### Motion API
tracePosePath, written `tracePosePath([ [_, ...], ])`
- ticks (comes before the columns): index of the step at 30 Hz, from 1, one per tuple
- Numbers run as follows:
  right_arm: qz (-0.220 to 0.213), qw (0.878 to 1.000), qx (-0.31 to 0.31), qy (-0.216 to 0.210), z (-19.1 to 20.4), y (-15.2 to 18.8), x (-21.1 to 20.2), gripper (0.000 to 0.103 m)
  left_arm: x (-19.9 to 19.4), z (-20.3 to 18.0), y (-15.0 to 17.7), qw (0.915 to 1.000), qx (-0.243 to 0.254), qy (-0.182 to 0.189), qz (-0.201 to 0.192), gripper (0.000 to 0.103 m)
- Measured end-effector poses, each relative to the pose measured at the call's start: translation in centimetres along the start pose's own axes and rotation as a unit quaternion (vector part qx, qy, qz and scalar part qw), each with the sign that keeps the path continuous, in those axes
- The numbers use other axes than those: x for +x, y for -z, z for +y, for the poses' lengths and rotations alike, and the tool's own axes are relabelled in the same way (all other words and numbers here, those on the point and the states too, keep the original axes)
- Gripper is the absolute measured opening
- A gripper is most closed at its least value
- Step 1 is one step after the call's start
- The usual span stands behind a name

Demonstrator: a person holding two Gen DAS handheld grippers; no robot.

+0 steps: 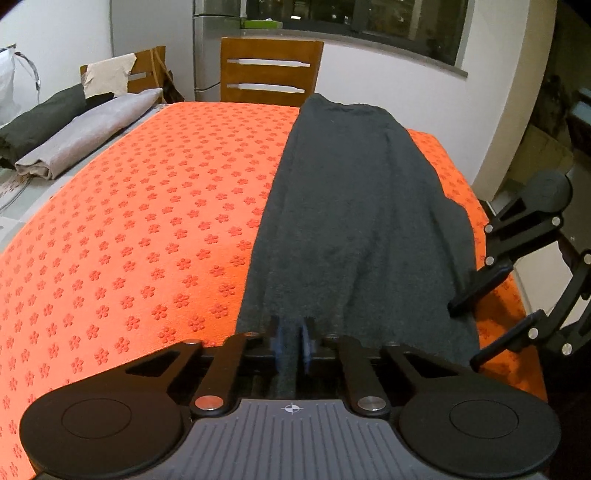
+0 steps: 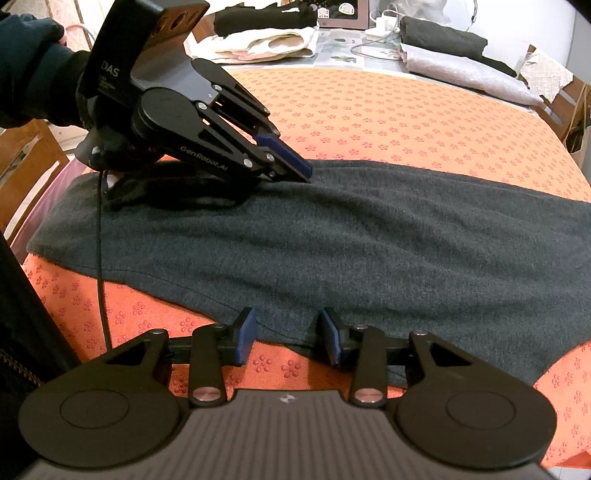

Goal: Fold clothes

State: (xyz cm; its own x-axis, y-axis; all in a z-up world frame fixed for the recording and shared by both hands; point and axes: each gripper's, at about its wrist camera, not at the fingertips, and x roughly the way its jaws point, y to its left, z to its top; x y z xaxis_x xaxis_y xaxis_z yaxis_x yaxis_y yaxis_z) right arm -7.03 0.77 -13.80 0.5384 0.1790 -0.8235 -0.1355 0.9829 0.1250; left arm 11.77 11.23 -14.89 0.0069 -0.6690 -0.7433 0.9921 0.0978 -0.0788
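A dark grey garment [image 1: 351, 203] lies as a long folded strip along the right side of the orange mat. My left gripper [image 1: 291, 343] is shut on its near end, with a pinch of the cloth between the blue pads. The right wrist view shows the same gripper [image 2: 306, 173] coming in from the upper left, its tips closed on the far edge of the garment [image 2: 332, 240]. My right gripper [image 2: 288, 341] is open at the garment's near hem; the hem lies between the pads and they do not press on it. The left wrist view has it [image 1: 480, 325] at the right edge.
The orange flower-patterned mat [image 1: 147, 221] covers the table. Folded grey and dark clothes [image 2: 461, 62] lie beyond it, with a black and cream pile [image 2: 266, 33] farther back. A wooden chair [image 1: 269, 74] stands at the far end. A person's dark sleeve [image 2: 33, 74] holds the left gripper.
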Motion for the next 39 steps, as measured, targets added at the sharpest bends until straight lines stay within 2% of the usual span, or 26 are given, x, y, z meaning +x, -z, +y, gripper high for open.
tracePosePath([
  [3, 0.0, 1.0, 0.0, 0.0, 0.0, 0.0, 0.0, 0.045, -0.3, 0.0, -0.1, 0.9999, -0.006, -0.005, -0.01, 0.002],
  [10, 0.001, 1.0, -0.001, 0.0, -0.1, -0.1, 0.1, 0.045, -1.6, 2.0, -0.5, 0.997, -0.059, -0.031, -0.039, 0.002],
  [16, 0.001, 1.0, -0.001, 0.001, 0.0, -0.1, 0.1, 0.046, -1.2, 3.1, -0.5, 0.995, -0.069, -0.065, -0.031, 0.002],
  [19, 0.001, 1.0, -0.001, 0.001, 0.1, -0.1, 0.2, 0.046, -1.3, 3.4, -0.3, 0.9955, -0.072, -0.057, -0.024, 0.003],
  [22, 0.001, 1.0, -0.001, 0.001, 0.1, -0.1, 0.2, 0.046, -2.0, 3.2, -0.5, 0.9965, -0.072, -0.033, -0.026, 0.005],
  [25, 0.0, 1.0, 0.0, 0.001, 0.1, -0.2, 0.2, 0.046, -2.0, 2.1, -0.5, 0.9984, -0.049, -0.017, -0.022, 0.02],
  [30, 0.002, 1.0, -0.003, -0.001, 0.2, -0.2, 0.3, 0.05, -1.3, 0.1, -0.3, 0.9999, -0.006, -0.003, -0.014, 0.025],
  [35, 0.003, 1.0, -0.004, 0.0, 0.2, -0.3, 0.4, 0.05, -0.3, -0.6, -0.1, 0.9998, 0.015, -0.009, -0.004, 0.023],
  [37, 0.002, 1.0, -0.003, 0.0, 0.2, -0.3, 0.4, 0.05, -0.2, -0.6, 0.0, 0.9997, 0.019, -0.012, -0.003, 0.008],
  [39, 0.002, 1.0, -0.003, 0.0, 0.2, -0.3, 0.4, 0.05, -0.3, -0.5, 0.1, 0.9997, 0.021, -0.013, -0.007, 0.003],
])
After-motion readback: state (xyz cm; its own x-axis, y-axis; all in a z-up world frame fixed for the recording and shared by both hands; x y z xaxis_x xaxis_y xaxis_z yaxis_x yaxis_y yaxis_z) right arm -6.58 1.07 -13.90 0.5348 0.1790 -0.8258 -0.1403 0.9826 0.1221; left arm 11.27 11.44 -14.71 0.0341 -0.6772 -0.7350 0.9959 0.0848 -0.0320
